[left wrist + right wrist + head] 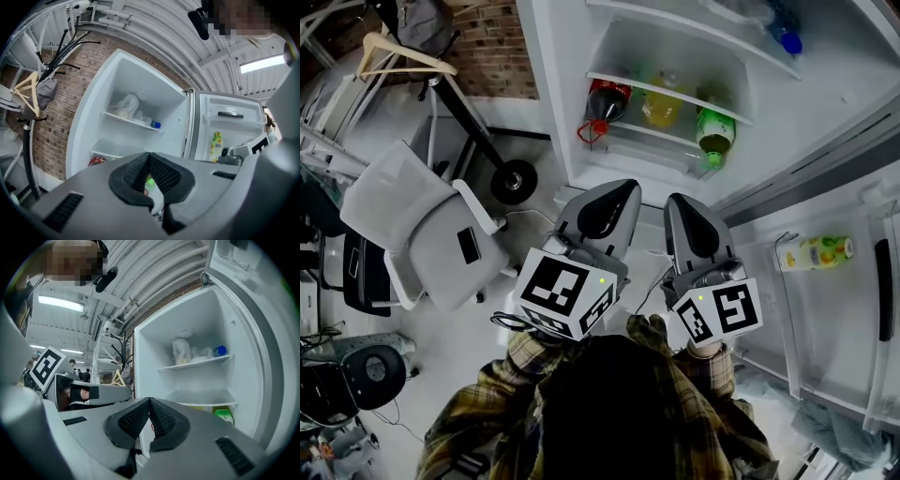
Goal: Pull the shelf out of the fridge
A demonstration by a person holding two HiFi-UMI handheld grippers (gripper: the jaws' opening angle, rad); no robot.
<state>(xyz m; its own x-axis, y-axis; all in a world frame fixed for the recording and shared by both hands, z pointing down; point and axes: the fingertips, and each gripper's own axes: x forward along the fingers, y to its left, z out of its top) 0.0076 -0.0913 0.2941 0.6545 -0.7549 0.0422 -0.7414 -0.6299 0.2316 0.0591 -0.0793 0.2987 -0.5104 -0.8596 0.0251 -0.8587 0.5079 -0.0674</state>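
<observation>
Head view: we see the shelf (673, 92) sitting inside the fridge (551, 103), upper middle of frame.
Left hand-held gripper (628, 186): we find it closed, empty, just below the fridge.
Right hand-held gripper (676, 200): closed, empty, beside it.

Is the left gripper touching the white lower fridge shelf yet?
Apart. In the left gripper view the left gripper is shut, with the white lower shelf well beyond its tips.

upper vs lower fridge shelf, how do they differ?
Upper shelf carries plastic bags and a blue-capped bottle; lower shelf is bare on top. A green bottle and others sit under the lower shelf, none under the upper shelf. Both are white and fully inside the fridge.
</observation>
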